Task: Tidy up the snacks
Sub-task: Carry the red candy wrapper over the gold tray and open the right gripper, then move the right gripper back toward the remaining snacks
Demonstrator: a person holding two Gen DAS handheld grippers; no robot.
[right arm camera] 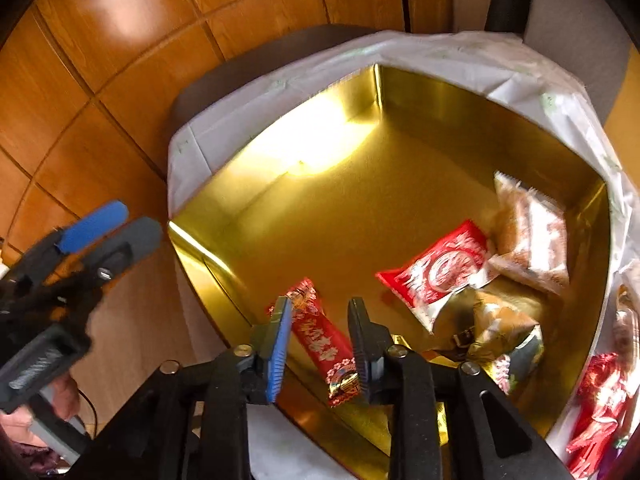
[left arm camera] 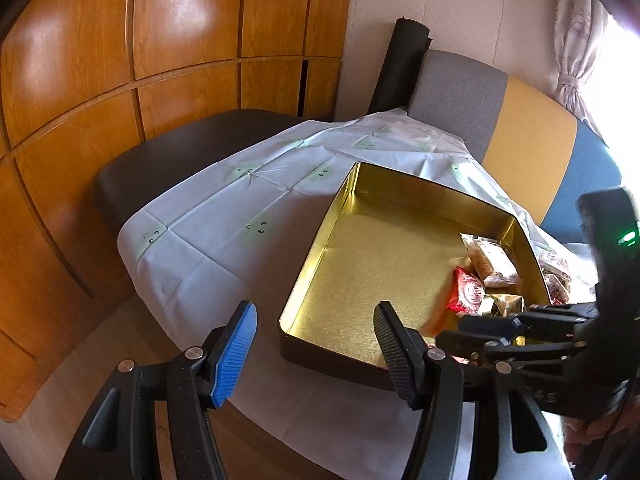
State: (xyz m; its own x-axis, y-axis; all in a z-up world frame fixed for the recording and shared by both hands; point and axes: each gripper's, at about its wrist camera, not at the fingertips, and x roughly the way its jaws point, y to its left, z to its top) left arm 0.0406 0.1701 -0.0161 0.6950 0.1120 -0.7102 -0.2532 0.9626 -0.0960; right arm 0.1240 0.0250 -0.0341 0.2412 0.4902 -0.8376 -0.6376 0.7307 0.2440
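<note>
A: Where is the right gripper (right arm camera: 320,332) ?
B: Over the near edge of the gold tin (right arm camera: 400,184) ; a long red snack bar (right arm camera: 320,340) lies between its fingers; the gap is narrow, and I cannot tell whether the pads press on the wrapper.
A: What lies ahead of it?
B: A red packet (right arm camera: 436,272) just past its right finger; a clear bag of brown snacks (right arm camera: 532,240) beyond that; a gold packet (right arm camera: 500,328) to its right; all inside the tin.
A: And the left gripper (left arm camera: 316,344) ?
B: Fingers well apart, nothing between them; the tin's near left corner sits between the tips; the white cloth (left arm camera: 224,240) spreads ahead to its left.
</note>
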